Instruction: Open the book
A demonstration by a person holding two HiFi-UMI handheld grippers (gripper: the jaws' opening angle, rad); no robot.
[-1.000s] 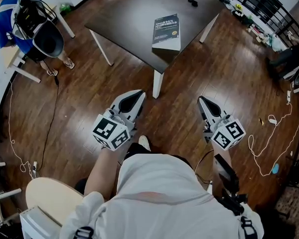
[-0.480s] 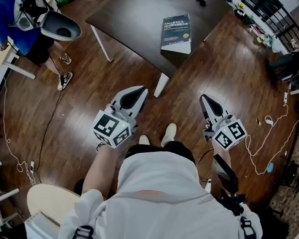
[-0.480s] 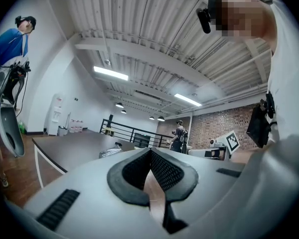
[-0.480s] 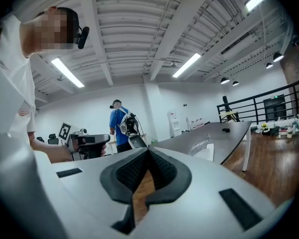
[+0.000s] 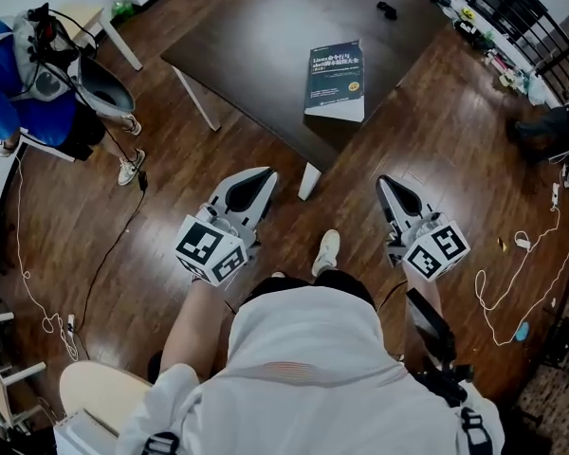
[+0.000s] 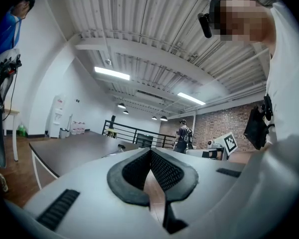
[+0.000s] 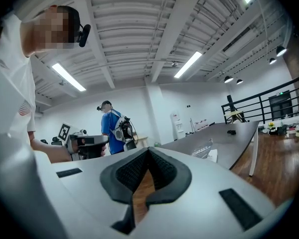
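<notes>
A dark-covered book (image 5: 336, 80) lies closed on the dark brown table (image 5: 256, 36), close to the table's near corner. In the right gripper view the book (image 7: 211, 153) shows low on the table's edge. My left gripper (image 5: 264, 176) is held out over the wooden floor, short of the table, shut with nothing between its pads. My right gripper (image 5: 385, 184) hangs level beside it to the right, also shut and empty. In the left gripper view the left gripper (image 6: 150, 151) has its pads meeting; in the right gripper view the right gripper (image 7: 148, 151) looks the same.
The table's white corner leg (image 5: 308, 181) stands between the two grippers. A small black object (image 5: 387, 9) sits at the table's far side. A person in blue (image 5: 19, 93) with gear stands at the left. Cables (image 5: 512, 282) trail on the floor; a black railing (image 5: 512, 8) runs along the upper right.
The wearer has stepped toward the table, so the book and table corner sit nearer the grippers. A shoe came into view. Both grippers stayed shut.
</notes>
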